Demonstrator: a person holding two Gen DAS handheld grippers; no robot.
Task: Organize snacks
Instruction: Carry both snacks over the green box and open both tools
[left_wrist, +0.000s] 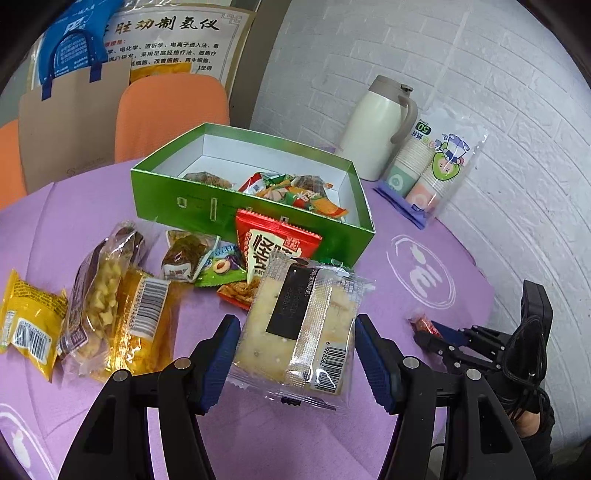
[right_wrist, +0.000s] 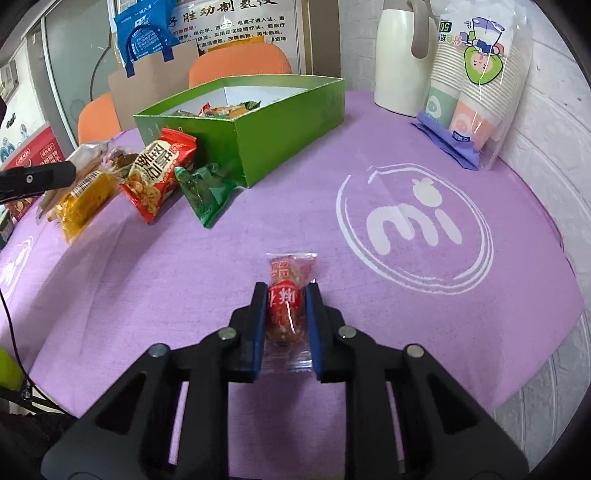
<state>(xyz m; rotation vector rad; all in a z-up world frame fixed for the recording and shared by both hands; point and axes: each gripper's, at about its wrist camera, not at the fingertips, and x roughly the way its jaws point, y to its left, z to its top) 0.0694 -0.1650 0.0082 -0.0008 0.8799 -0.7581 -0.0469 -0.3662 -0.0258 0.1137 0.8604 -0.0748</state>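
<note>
L gripper (left_wrist: 295, 354): blue pads clamped on both sides of a clear-wrapped cracker pack (left_wrist: 301, 328), barcode end toward the camera. Pack is lifted clear of the purple tablecloth (left_wrist: 388, 295), on the near side of the green box (left_wrist: 255, 206).

R gripper (right_wrist: 286, 314): pads pressed against the sides of a small red candy (right_wrist: 286, 295) in clear wrap. Candy rests on the cloth, well apart from the green box, on its near-right side, beside the white logo print (right_wrist: 413, 229). Seen from the L wrist cam the R gripper (left_wrist: 430, 334) sits low on the cloth, right of the box, red wrapper at its tips.

Green box: open top, white inside, already holds several mixed wrapped snacks (left_wrist: 295, 192), mostly orange/green wrappers.

Loose items near the box's front wall:
- red snack bag (left_wrist: 273, 243), leaning on the box front.
- green pouch (right_wrist: 203, 192) at the box's near corner, touching it.
- brown-wrapped piece (left_wrist: 188, 254) just left of the red bag.
- yellow pack w/ barcode (left_wrist: 142, 317), further left.
- clear pack w/ pale chunks (left_wrist: 99, 295), beside the yellow pack.
- small yellow packet (left_wrist: 29, 325), furthest left of the box.

Behind-right of the box: cream thermos jug (left_wrist: 380, 125) and a sleeve of paper cups (left_wrist: 432, 170), by the white brick wall. Behind the box: orange chair (left_wrist: 173, 110).
</note>
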